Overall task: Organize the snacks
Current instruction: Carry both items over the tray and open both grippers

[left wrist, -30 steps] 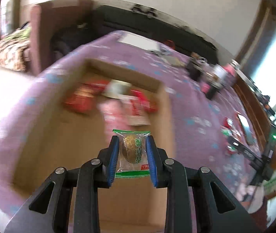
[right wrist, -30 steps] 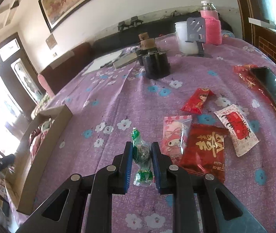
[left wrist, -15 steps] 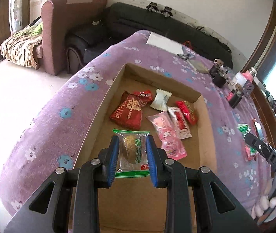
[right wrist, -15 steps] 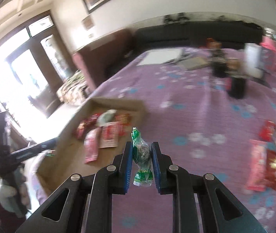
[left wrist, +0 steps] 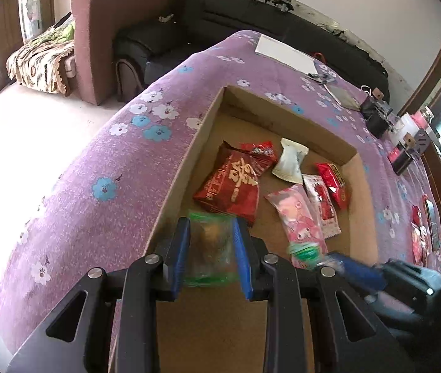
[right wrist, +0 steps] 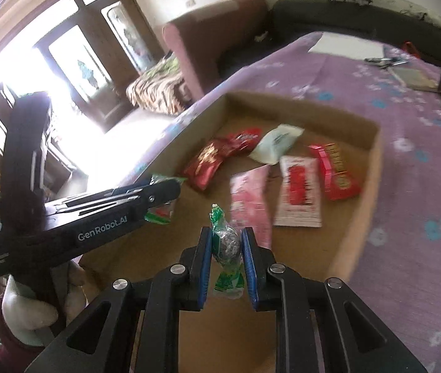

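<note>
White lettering reading "GenRobot.AI" is showing along the side of the left tool (right wrist: 158, 200). A large gold Chinese character is standing out on the red snack packet (left wrist: 231, 186) in the cardboard box (left wrist: 349, 152). Smaller print there is staying too blurred to read.

Both grippers point steeply down, side by side; the left gripper (left wrist: 211, 255) is clamped on a clear green-edged packet (left wrist: 209, 250), the right gripper (right wrist: 227, 265) on a green twist-wrapped candy (right wrist: 226, 245)
</note>
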`<state>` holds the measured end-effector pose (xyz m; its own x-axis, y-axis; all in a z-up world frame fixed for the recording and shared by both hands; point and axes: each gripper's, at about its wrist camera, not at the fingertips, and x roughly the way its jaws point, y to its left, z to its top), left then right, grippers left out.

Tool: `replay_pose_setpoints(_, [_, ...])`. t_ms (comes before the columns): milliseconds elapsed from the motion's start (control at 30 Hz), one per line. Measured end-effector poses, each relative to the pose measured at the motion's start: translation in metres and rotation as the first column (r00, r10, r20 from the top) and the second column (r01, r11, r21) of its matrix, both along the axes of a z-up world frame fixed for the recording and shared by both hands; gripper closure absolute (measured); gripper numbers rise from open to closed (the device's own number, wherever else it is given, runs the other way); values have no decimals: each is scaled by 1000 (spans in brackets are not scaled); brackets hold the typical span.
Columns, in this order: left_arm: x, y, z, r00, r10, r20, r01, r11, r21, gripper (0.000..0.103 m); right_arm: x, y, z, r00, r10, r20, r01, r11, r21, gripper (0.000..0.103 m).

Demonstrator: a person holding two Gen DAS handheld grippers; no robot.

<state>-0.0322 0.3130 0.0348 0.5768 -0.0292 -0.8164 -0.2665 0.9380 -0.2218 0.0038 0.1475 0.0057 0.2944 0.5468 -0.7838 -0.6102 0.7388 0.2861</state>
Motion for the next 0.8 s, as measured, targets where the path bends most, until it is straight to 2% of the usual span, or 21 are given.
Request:
replay_pose_setpoints(100, [-2, 4, 4, 1000, 6, 19, -5, 1000, -13, 71, 3, 9, -6, 1000, 10, -16, -10, 1000, -3, 81])
replay_pose_setpoints(167, [-7, 8, 9, 999, 13, 42, -11, 999, -43, 62, 5, 12, -8, 999, 14, -33, -14, 1000, 16, 80])
replay_pose_setpoints(367, [-30, 16, 29, 992, 48, 114, -38, 996, -85, 61, 4, 3, -1, 999, 5, -45, -2, 998, 58, 75])
replay_pose_setpoints(433, [-40, 20, 37, 988, 67, 137, -54, 994, -98, 61, 2, -10, 9, 999, -15, -31, 18, 996, 87, 74])
replay_pose_setpoints(500, [-52, 24, 42, 983, 95, 159, -77, 990, -114, 56, -1, -27, 20, 999, -39, -2, 39, 994, 104, 71])
replay_pose_setpoints(567, [-65, 28, 46, 974, 139, 178, -114, 983, -145, 41, -6, -48, 27, 997, -71, 30, 67, 992, 110, 65])
replay_pose_setpoints(800, [-103, 33, 39, 949, 252, 189, -207, 951, -228, 40, -13, -131, 31, 970, -219, 102, 207, 972, 112, 64])
